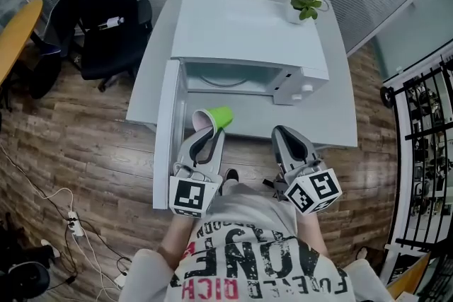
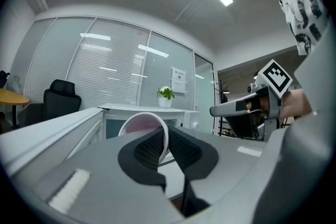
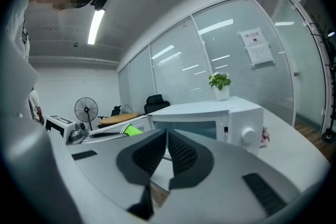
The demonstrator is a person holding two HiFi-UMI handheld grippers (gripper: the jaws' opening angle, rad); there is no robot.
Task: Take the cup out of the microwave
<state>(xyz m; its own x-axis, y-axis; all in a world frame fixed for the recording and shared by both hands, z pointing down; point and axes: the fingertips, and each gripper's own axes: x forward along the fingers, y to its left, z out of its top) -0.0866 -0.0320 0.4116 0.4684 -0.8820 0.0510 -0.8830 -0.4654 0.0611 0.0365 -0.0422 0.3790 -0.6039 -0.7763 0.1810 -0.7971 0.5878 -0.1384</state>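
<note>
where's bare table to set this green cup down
Bare white table runs in front of the white microwave, from its open door to the right edge, and down the microwave's right side. Crowded: the left, by the door; the back corner holds a potted plant.

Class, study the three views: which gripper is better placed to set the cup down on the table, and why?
Left. The left gripper pinches the rim of the green cup in its fingers, outside the microwave and above the table. The right gripper holds nothing.
</note>
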